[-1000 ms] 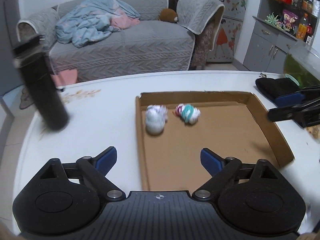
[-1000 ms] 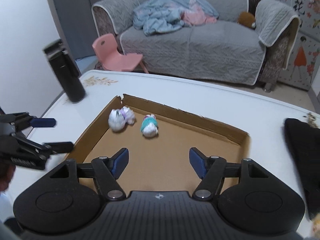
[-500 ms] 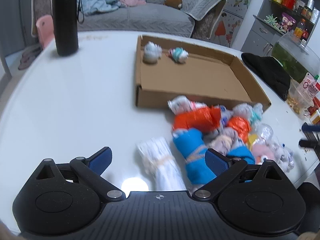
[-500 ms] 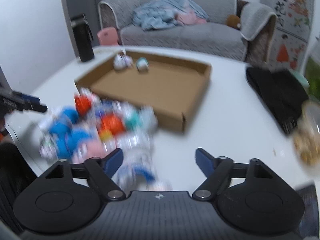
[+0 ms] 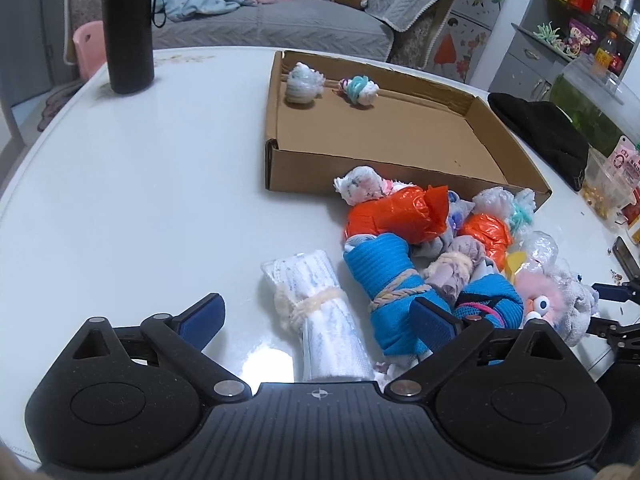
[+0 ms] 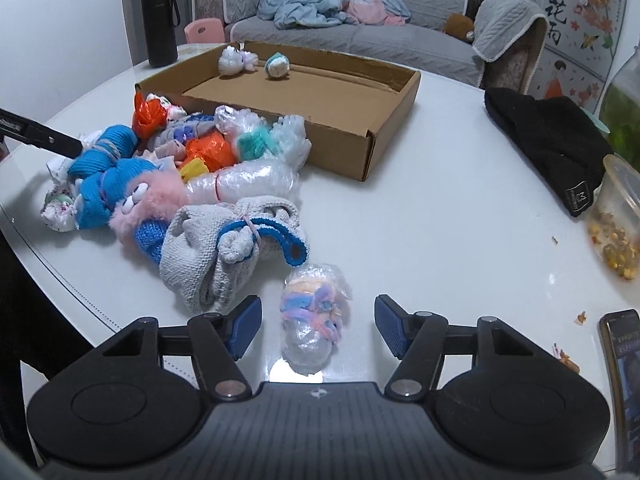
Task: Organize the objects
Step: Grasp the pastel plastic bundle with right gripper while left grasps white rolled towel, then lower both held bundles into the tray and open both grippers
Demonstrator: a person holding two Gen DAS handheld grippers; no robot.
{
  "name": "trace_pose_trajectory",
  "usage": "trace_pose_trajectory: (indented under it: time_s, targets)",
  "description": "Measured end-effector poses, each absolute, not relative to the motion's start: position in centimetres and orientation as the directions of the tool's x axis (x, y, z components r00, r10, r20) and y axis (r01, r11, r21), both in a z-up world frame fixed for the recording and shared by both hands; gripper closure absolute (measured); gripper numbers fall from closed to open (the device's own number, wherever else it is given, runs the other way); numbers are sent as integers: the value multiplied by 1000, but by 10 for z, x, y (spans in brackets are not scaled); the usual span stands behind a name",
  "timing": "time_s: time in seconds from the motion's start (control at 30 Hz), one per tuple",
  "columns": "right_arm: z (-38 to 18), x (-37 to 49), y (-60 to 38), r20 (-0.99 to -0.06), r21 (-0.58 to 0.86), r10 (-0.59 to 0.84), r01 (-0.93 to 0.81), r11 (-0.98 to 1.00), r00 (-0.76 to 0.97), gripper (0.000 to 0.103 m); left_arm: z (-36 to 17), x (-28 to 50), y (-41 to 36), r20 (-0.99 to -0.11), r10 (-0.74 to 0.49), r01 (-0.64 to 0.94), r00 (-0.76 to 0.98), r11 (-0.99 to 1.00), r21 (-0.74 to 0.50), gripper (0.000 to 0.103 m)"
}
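A shallow cardboard tray lies on the white table, with a white bundle and a teal-and-white bundle in its far corner. In front of it sits a pile of rolled socks and bagged bundles. My left gripper is open wide low over the table, and a white tied roll lies between its fingers, a blue roll beside it. My right gripper is closing around a clear bag of pastel hair ties. Its pads stand apart from the bag on both sides.
A black flask stands at the table's far left. A black knit hat, a plastic tub of snacks and a phone lie on the right. A grey sofa stands behind the table.
Both grippers pulled back from over the tray and sank to the pile in front of it. The right jaws have narrowed around the clear bag. The left has held still lately.
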State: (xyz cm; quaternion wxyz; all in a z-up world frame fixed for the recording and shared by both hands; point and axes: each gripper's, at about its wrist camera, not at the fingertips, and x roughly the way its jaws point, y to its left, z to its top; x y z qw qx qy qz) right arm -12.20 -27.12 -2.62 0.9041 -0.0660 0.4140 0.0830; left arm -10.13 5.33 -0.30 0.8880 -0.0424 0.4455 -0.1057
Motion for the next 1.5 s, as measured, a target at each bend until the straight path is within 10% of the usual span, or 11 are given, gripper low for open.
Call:
trace_pose_trajectory:
  time_s: [0.73,0.87,0.93,1.5]
  targets:
    - [-37,-134,-268,-759,-28,99,-184,983,643,66,-25,-93,52,-820,-124,135,558,989,-58,10]
    - [-36,-135,-271,-756,-8,110,-177,984,645,74,-25,-93,40,-801,-101,178,591,984,7,32]
    - [-36,-136,-271,-754,-12,104,-172,985,648,75,-22,-94,40,-794,-113,192,598,981,5,63]
    - [40,-117,-297,-668,3,111,-147,989,736,76,62,-67,52,-713,-156,214,684,977,-9,64]
